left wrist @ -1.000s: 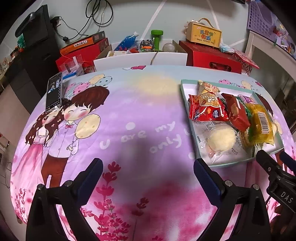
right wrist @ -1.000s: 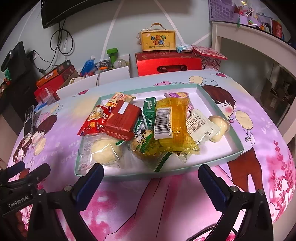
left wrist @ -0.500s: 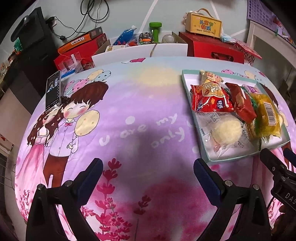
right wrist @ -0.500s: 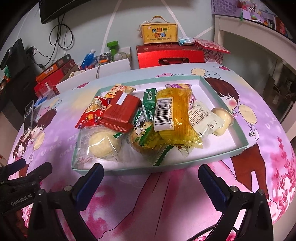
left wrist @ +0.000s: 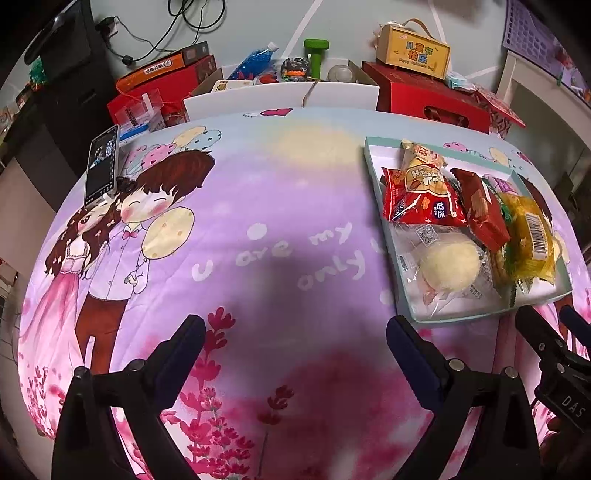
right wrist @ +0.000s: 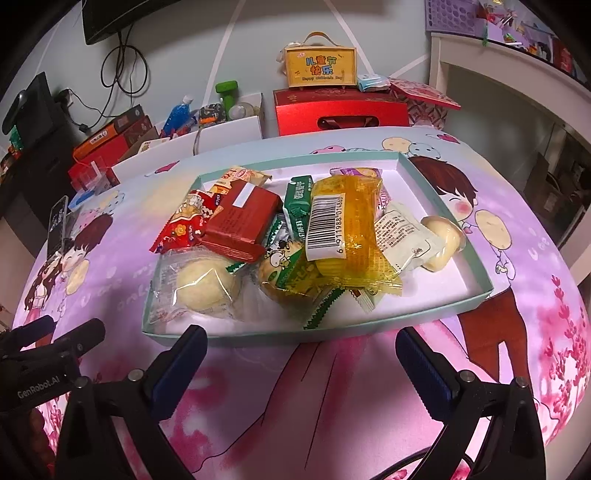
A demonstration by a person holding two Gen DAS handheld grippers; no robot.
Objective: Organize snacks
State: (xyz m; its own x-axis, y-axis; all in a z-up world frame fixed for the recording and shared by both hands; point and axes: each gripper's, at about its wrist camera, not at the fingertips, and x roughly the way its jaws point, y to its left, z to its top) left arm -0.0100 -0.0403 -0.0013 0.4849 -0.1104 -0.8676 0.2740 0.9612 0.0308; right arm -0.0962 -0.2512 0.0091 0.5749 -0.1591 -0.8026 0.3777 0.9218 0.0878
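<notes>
Pale grey-green wall [right wrist: 240, 40] straight ahead of the tongs, crossed by thin white diagonal lines. Black cables [left wrist: 192, 22] hang down it, ahead and to the left. Dark flat screen [right wrist: 107, 18] mounted high on the wall, ahead-left in the right wrist view. Dark cabinet [left wrist: 70, 96] far left of the tongs. White shelf unit [right wrist: 509, 85] ahead-right, with a lilac perforated basket [right wrist: 454, 14] on top. Below and ahead of the tongs, a surface covered by a purple-pink cartoon-printed cloth [left wrist: 258, 206], a dark shadow on it just in front of the left tongs. Lighting dim, indoor; no window visible.
</notes>
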